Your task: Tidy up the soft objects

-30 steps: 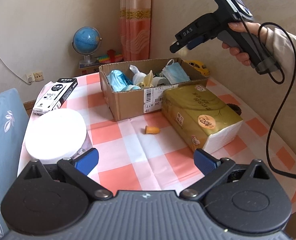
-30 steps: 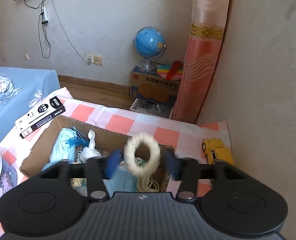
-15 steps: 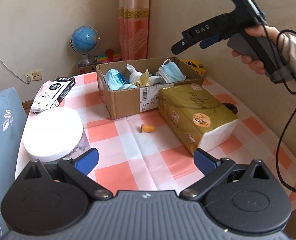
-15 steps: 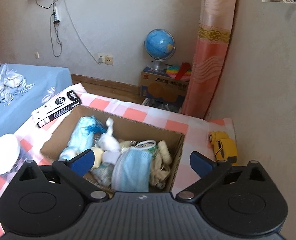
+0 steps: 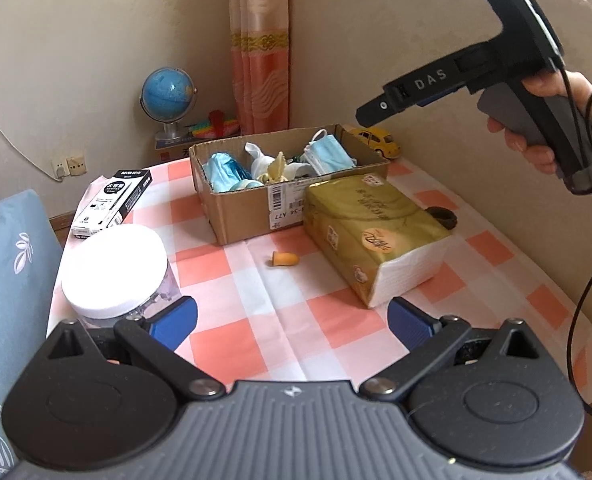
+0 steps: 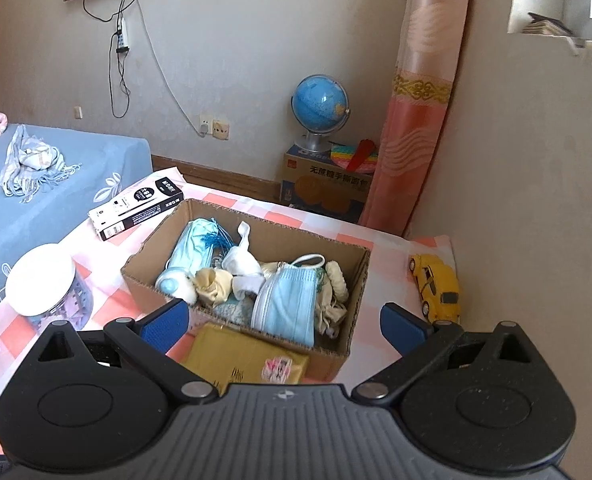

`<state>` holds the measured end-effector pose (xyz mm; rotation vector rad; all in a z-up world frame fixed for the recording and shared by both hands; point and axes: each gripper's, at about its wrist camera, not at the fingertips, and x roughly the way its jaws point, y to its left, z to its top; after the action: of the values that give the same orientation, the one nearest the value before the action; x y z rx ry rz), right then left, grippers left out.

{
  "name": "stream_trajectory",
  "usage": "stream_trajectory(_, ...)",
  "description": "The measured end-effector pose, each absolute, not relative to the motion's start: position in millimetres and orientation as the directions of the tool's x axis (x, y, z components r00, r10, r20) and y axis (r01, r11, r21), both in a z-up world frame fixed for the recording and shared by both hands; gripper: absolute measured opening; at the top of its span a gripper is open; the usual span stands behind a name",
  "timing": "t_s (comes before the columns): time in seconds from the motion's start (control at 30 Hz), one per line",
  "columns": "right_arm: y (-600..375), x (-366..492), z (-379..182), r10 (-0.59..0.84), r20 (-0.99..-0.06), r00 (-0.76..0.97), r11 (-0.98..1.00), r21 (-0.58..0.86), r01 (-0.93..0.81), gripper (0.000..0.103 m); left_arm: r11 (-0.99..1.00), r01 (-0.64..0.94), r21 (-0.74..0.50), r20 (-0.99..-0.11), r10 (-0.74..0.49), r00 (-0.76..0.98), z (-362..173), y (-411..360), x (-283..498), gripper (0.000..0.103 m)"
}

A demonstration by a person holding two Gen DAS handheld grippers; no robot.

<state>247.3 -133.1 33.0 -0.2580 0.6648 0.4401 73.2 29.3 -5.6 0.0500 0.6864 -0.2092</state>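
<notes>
A cardboard box stands on the checked tablecloth and holds soft things: blue face masks, a white cloth and a cream fluffy ring at its right end. A small orange soft cone lies on the cloth in front of the box. My left gripper is open and empty, low over the table's near edge. My right gripper is open and empty, held high above and behind the box; it also shows in the left wrist view.
A gold pack of tissues lies right of the box. A white-lidded jar and a black-and-white carton are at the left. A yellow toy car and a dark ring sit at the right. A globe stands behind.
My right gripper opened and let go of the cream fluffy ring, which now lies in the box. The right gripper then rose and pulled back. My left gripper stayed open.
</notes>
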Motion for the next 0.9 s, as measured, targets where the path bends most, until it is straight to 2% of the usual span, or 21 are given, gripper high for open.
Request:
stream_trajectory(0.2,-151.6,220.5,35.0,0.269,-0.602,0.752,0.916,-0.082,-0.394,0.103,0.975,0.22,-0.014,-0.622,-0.18,0.762,0.2,25.2,59.4,0.101)
stream_trajectory(0.57,-185.9,196.5,19.9,0.19,-0.622,0.76,0.965,-0.025,-0.261,0.103,0.972,0.235,-0.009,-0.612,-0.191,0.768,5.8,20.9,48.2,0.101)
stream_trajectory(0.9,-216.7,210.3,-13.3,0.07,-0.728,0.682,0.997,0.035,-0.066,0.103,0.97,0.244,-0.012,-0.633,-0.197,0.749,-2.1,17.9,55.0,0.101)
